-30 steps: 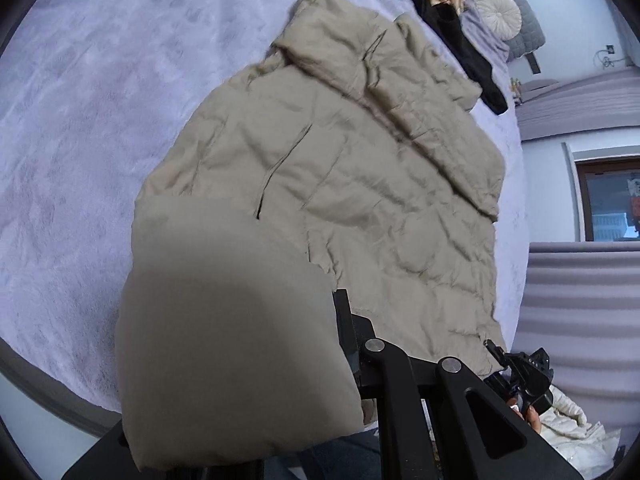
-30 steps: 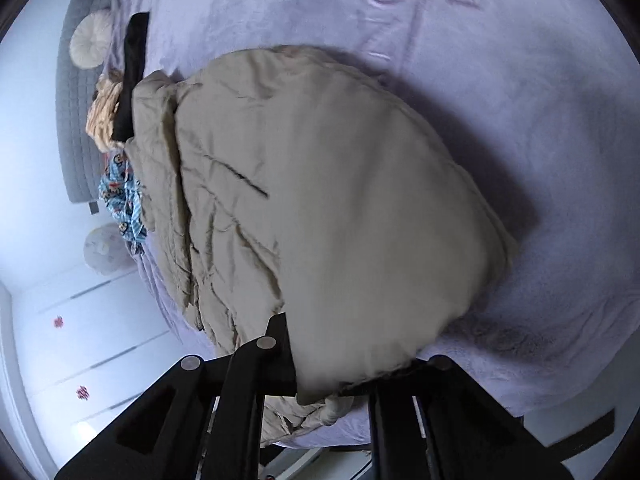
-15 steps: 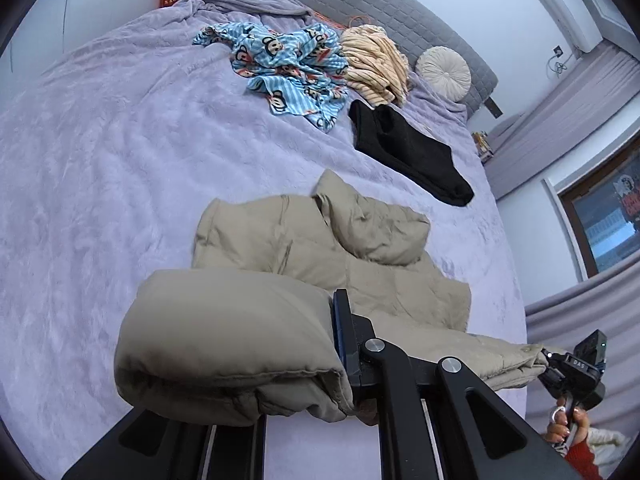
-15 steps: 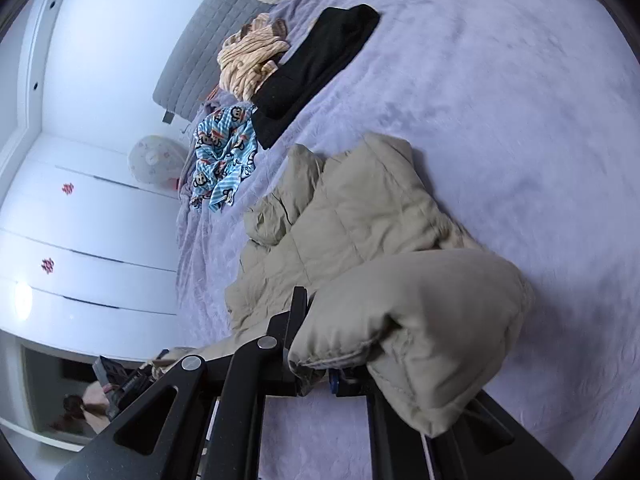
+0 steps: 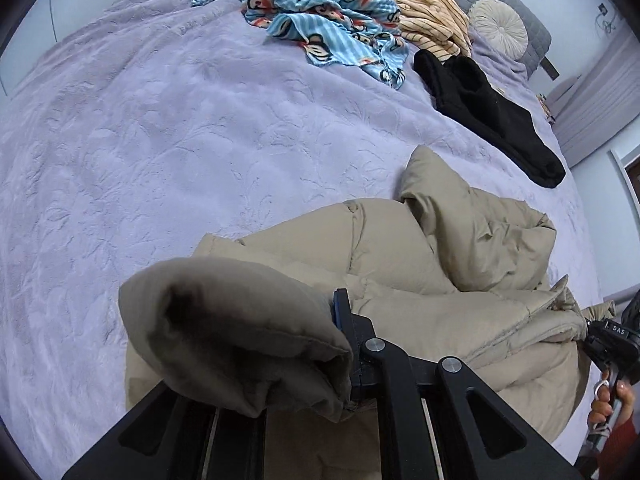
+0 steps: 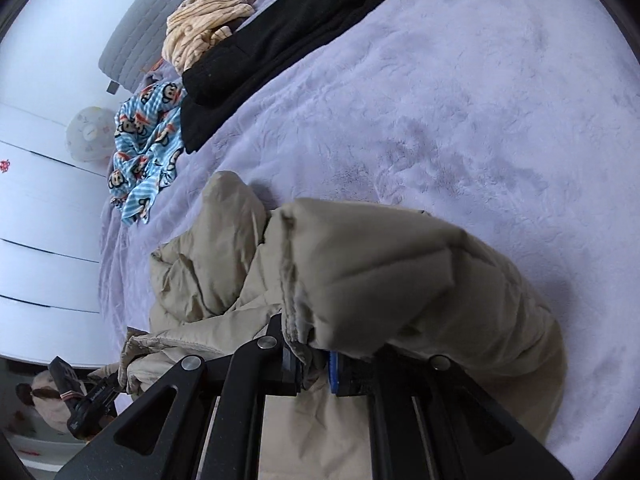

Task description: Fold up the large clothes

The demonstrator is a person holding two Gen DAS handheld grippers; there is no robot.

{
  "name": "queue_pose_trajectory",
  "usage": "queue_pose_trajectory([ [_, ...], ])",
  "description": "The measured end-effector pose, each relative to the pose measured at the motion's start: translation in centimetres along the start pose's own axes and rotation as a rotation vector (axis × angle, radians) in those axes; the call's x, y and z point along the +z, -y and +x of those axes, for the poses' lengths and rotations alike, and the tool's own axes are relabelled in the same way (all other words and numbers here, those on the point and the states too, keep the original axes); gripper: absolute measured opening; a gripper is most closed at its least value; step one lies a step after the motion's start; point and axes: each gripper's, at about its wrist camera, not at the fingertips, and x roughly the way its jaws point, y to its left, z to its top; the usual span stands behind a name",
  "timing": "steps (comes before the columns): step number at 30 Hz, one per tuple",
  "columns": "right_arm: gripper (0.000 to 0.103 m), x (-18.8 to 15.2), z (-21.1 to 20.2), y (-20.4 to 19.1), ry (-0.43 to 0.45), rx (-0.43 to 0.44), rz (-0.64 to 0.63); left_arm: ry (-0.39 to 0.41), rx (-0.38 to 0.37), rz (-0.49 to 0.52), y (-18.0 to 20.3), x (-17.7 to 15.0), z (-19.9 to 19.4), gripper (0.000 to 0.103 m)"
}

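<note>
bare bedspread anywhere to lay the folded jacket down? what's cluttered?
Free: the wide lavender bedspread between the beige jacket and the blue monkey-print cloth, plus the stretch on the jacket's other side in the right wrist view. Crowded: near the headboard, the monkey print, striped garment and black garment bunch together.

Jacket point(image 5: 460, 264) on bed point(image 5: 160, 140), near edge; three garments point(image 5: 332, 12) beyond, pillow point(image 5: 498, 28) behind them.

A home bedroom: lilac-covered bed point(image 5: 200, 128), grey padded headboard point(image 6: 132, 36), strewn clothes point(image 5: 320, 12)
</note>
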Motion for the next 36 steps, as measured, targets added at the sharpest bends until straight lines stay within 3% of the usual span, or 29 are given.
queue_pose_trajectory([
  [4, 0.010, 0.4, 2.1, 1.1, 0.008, 0.008, 0.011, 0.003, -0.005, 0.019, -0.1, 0.0, 1.5, 0.013],
  [7, 0.010, 0.5, 2.1, 0.5, 0.015, 0.001, 0.003, 0.013, -0.007, 0.021, -0.2, 0.1, 0.5, 0.014],
  [11, 0.015, 0.6, 0.5, -1.0, 0.009, -0.020, -0.051, 0.066, -0.040, 0.018, -0.6, -0.5, -3.0, 0.033],
  [13, 0.026, 0.3, -1.1, -2.1, 0.024, -0.017, -0.094, 0.112, -0.028, 0.030, -0.5, -1.2, -5.3, 0.070],
  [15, 0.061, -0.6, -3.2, -3.1, 0.066, -0.016, -0.134, 0.174, 0.016, 0.049, -0.2, -1.8, -7.4, 0.073],
  [17, 0.066, -2.0, -5.0, -4.0, 0.101, -0.013, -0.187, 0.197, 0.032, 0.061, 0.0, -2.2, -8.7, 0.073],
  [19, 0.051, -3.5, -5.1, -5.0, 0.072, -0.012, -0.252, 0.167, -0.026, 0.063, 0.3, -2.6, -8.4, 0.072],
  [20, 0.028, -4.1, -4.4, -5.4, 0.039, -0.008, -0.282, 0.144, -0.055, 0.081, 0.8, -2.8, -7.7, 0.067],
  [21, 0.022, -4.8, -3.3, -5.7, -0.003, -0.007, -0.313, 0.118, -0.064, 0.115, 1.7, -3.1, -6.6, 0.053],
  [25, 0.021, -6.3, 1.8, -6.7, -0.055, -0.077, -0.434, 0.064, -0.031, 0.207, 5.1, -3.9, -0.8, 0.051],
  [30, 0.017, -3.7, 6.3, -6.8, -0.027, -0.121, -0.437, 0.120, 0.056, 0.197, 6.2, -1.5, 4.2, 0.051],
  [34, 0.015, -1.4, 7.5, -7.1, -0.048, -0.130, -0.419, 0.090, 0.078, 0.180, 6.2, 0.8, 5.0, 0.051],
  [36, 0.015, -0.9, 6.8, -7.6, -0.061, -0.142, -0.454, 0.129, 0.109, 0.207, 5.6, 1.2, 3.6, 0.051],
])
